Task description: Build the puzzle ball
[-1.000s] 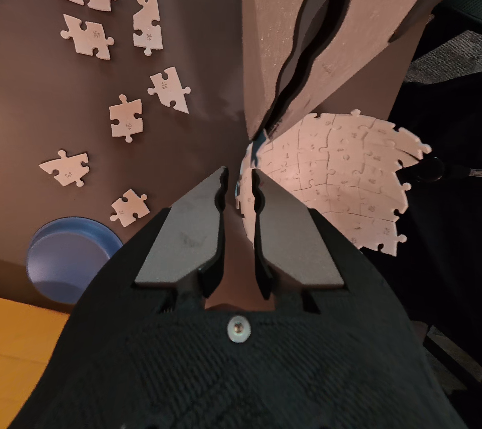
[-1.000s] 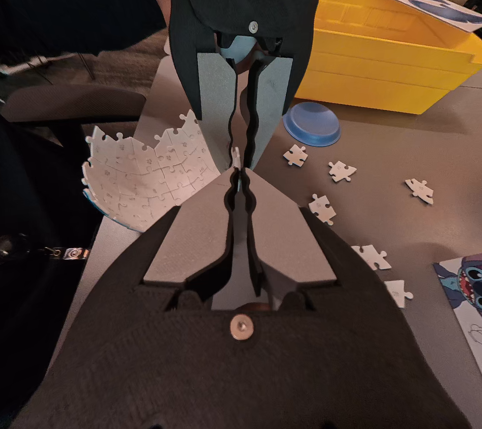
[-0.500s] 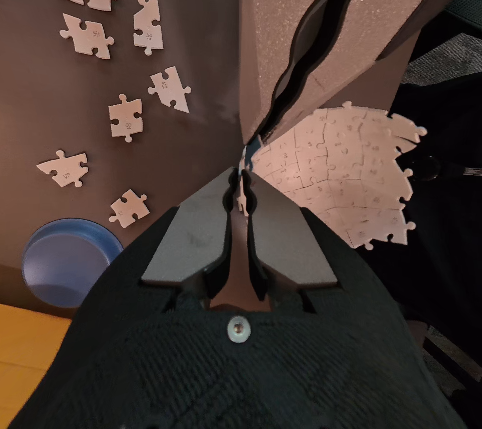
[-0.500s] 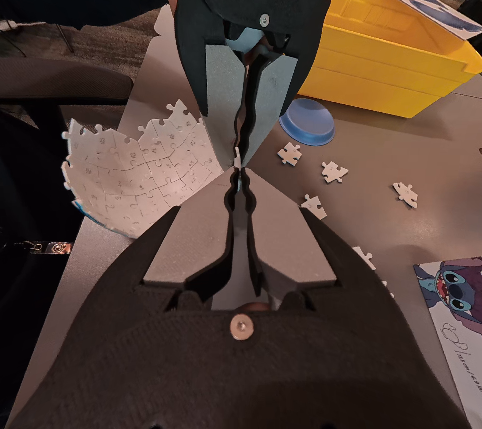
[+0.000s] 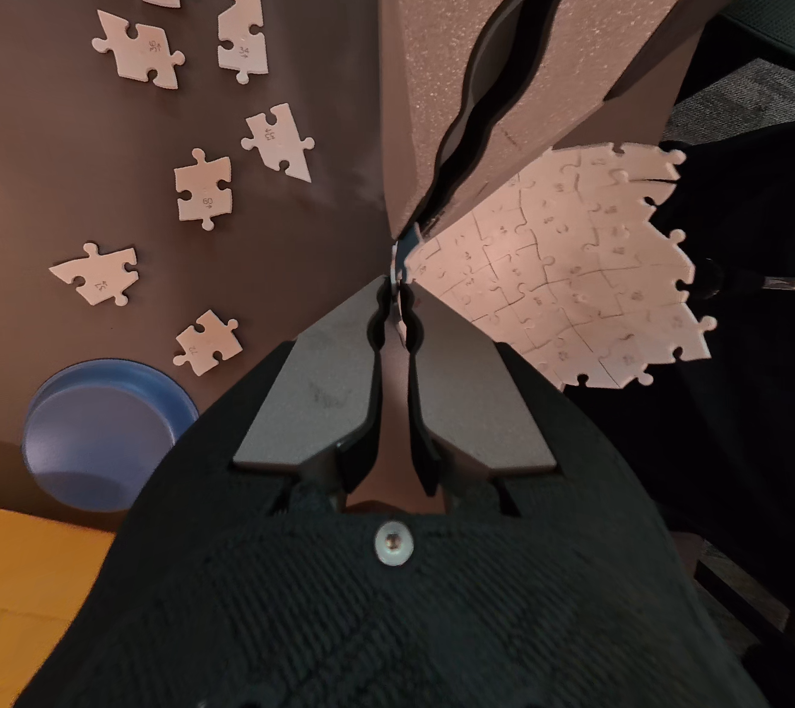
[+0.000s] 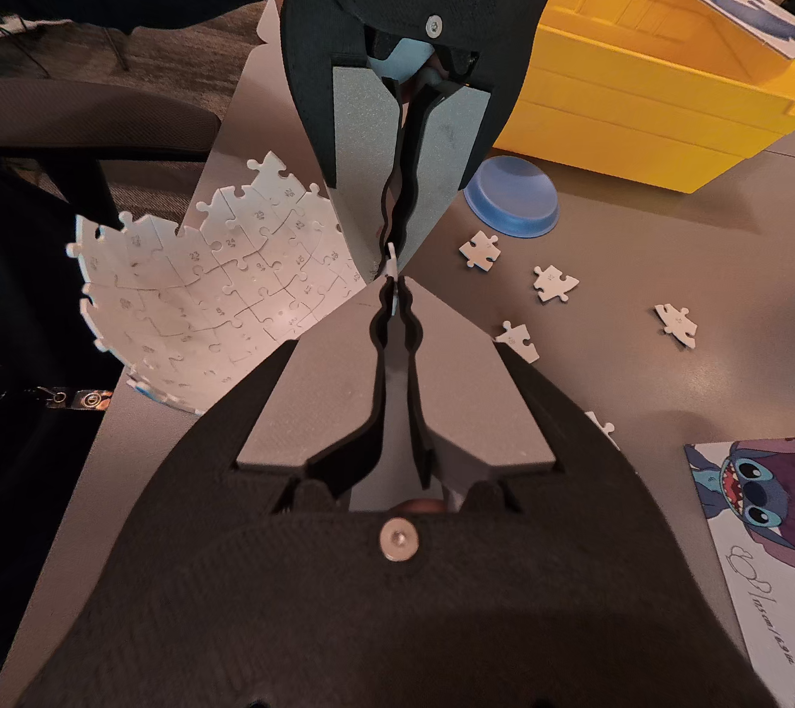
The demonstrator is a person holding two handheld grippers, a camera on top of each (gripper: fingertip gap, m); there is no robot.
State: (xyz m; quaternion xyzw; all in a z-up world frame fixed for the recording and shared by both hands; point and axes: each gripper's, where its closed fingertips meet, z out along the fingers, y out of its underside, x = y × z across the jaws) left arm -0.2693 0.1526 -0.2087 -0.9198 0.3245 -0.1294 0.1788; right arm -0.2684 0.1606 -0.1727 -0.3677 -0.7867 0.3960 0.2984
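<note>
Half-built puzzle ball (image 6: 206, 287), curved white shell with knobbed rim, hangs at table edge, 9 o'clock of my right gripper (image 6: 393, 291). Both pairs of jaws pinched on same rim edge, left gripper (image 5: 398, 291) opposite. I'd squeeze gently, align tabs flush. Loose pieces (image 5: 204, 192) flat, thin, matte.

Dim, warm-tinted left view; brighter right view; both sharp, edges fisheye-warped.

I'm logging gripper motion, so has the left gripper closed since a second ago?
Yes. In the left wrist view the left gripper's fingers have closed on the puzzle shell's rim, while the loose pieces stayed put.
</note>
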